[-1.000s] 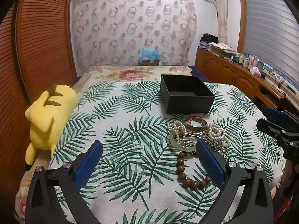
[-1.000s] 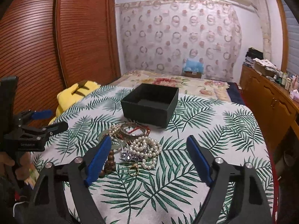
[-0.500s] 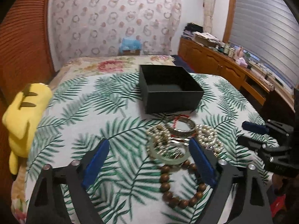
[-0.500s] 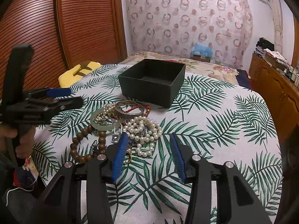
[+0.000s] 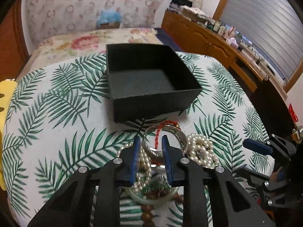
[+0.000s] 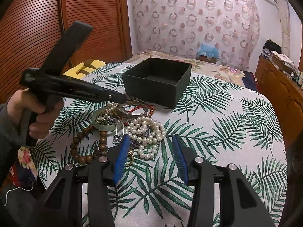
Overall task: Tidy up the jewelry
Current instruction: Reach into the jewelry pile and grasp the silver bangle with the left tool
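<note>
Jewelry pile [image 5: 151, 162] partly between left gripper's [image 5: 150, 143] narrowed jaws.

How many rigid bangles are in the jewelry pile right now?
2. A pale green jade bangle lies at the pile's left; an engraved silver metal bangle sits nearest the black box. Others may be buried beneath the pearls.

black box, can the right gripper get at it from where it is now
Probably yes. The black box stands open with nothing over it. The jewelry pile lies before the right gripper, so it would likely need to pass above that.
</note>
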Demonstrator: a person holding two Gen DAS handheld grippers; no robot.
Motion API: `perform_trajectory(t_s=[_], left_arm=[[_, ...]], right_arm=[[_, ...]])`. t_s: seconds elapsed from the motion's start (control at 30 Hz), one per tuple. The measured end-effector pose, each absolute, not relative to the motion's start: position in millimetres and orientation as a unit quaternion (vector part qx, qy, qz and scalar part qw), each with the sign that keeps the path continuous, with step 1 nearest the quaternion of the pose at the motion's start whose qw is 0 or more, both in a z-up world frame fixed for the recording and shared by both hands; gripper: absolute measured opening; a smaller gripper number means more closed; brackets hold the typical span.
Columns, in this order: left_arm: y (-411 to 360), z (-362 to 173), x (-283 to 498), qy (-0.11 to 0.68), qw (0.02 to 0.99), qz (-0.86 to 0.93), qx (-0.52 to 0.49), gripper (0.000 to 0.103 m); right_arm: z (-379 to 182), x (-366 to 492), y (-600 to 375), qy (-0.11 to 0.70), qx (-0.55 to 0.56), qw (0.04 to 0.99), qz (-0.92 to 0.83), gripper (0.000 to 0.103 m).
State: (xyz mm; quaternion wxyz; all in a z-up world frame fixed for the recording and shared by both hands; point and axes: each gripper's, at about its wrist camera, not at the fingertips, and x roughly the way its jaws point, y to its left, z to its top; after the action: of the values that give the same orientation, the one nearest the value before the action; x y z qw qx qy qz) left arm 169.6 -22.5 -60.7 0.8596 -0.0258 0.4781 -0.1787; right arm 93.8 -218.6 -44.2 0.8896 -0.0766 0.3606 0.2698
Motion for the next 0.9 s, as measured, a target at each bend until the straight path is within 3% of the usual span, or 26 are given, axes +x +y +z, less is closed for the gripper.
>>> perform_trajectory(t_s=[0.5, 0.83, 0.9], left_arm=[[-39, -80, 198, 0.510, 0.843, -0.168, 0.014, 0.009], [-33, -68, 180, 0.471, 0.867, -0.161, 0.029, 0.004], [-30, -62, 175, 0.458, 0.874, -0.158, 0.025, 0.004]], right_arm=[[-48, 101, -227, 0.368, -0.066, 0.887, 0.273, 0.049], [-56, 104, -219, 0.376, -0.070, 0.881, 0.279, 0.049], [-57, 107, -217, 0.379, -0.069, 0.878, 0.284, 0.040]])
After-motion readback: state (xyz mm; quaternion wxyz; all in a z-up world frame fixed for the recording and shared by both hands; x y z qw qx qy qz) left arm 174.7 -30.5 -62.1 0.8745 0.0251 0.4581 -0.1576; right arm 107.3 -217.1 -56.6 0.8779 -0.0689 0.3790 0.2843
